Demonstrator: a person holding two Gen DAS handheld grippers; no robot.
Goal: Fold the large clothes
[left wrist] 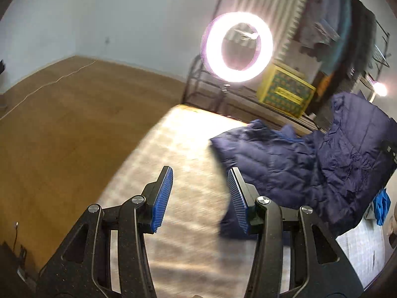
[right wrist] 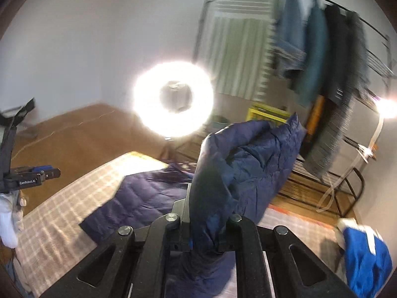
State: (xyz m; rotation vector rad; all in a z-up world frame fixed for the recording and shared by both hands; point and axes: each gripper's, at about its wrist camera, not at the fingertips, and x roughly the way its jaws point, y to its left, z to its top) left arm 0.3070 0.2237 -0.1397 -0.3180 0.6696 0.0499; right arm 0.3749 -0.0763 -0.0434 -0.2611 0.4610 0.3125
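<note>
Right gripper clamped on jacket, flap raised. Left gripper jaws apart, empty, beside jacket. Carry flap across jacket flat; left should pin hem.

Each black hand-held gripper has ribbed blue pads and silver pivot screws.

My navy quilted puffer jacket looks like thin, slightly glossy nylon, creased. My left gripper has ribbed blue rubbery pads on matt black speckled plastic. The checked beige table cloth looks woven, matt.
</note>
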